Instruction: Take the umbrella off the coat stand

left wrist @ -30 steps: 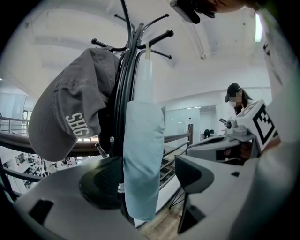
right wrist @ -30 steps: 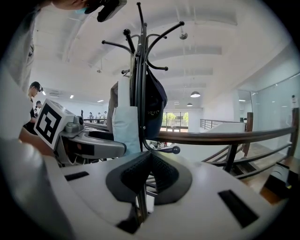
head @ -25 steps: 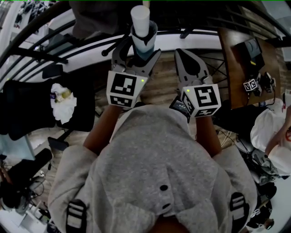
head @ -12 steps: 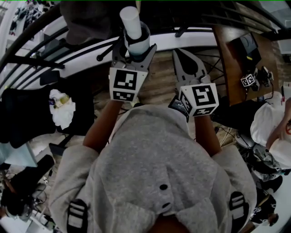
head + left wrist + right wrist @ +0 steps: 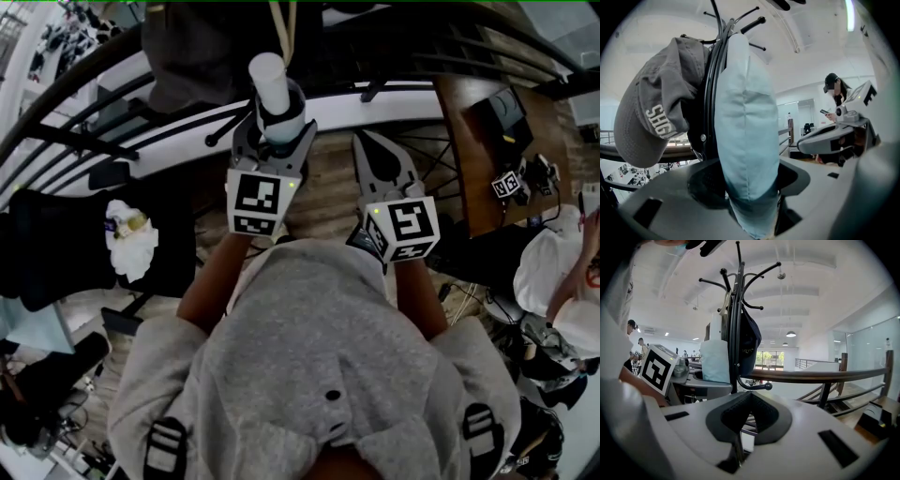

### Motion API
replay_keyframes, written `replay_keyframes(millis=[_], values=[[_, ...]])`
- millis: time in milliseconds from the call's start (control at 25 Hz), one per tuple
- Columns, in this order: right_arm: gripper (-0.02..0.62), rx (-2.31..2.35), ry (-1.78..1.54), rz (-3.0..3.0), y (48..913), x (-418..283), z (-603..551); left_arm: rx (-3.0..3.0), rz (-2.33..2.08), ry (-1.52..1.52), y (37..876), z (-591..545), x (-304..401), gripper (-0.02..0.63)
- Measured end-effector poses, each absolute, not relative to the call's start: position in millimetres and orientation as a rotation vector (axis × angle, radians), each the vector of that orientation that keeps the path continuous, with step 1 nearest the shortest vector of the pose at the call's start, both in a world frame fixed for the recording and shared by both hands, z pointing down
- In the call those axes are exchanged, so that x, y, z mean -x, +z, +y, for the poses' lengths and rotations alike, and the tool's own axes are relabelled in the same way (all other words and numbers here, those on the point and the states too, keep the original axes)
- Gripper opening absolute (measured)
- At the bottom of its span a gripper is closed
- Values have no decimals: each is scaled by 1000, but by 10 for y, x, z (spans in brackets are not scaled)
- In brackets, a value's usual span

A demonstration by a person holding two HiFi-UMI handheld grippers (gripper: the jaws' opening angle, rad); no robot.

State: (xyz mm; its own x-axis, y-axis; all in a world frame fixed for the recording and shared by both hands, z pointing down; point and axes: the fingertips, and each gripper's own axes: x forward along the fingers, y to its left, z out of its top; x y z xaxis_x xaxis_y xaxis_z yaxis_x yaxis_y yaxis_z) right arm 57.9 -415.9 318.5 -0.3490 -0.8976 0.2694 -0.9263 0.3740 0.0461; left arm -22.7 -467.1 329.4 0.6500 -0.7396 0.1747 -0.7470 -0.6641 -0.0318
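Umbrella (image 5: 747,140), folded in its pale sleeve, hangs against the pole of the coat stand (image 5: 736,329) with its long axis vertical. It crosses the near-level left gripper (image 5: 272,127), whose jaws are closing on either side of it with no squeeze visible yet. Right gripper (image 5: 367,145), jaws together and empty, hovers just beside; the left is plainly the nearer, and the lift likely runs upward along the pole.

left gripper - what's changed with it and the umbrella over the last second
On the left gripper, the fingers were spread wide around the folded umbrella; now they are closing in on it, though a firm grip isn't clear yet. The umbrella still sits against the coat stand beside the cap, and the right gripper stays shut and empty.
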Motion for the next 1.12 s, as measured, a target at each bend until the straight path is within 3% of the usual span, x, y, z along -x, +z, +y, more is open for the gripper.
replay_keyframes(millis=[1120], values=[[9,-1628,150,-2414,3057,-742,-3390,-3155,-1204,6,1782,-3456,-71,279]])
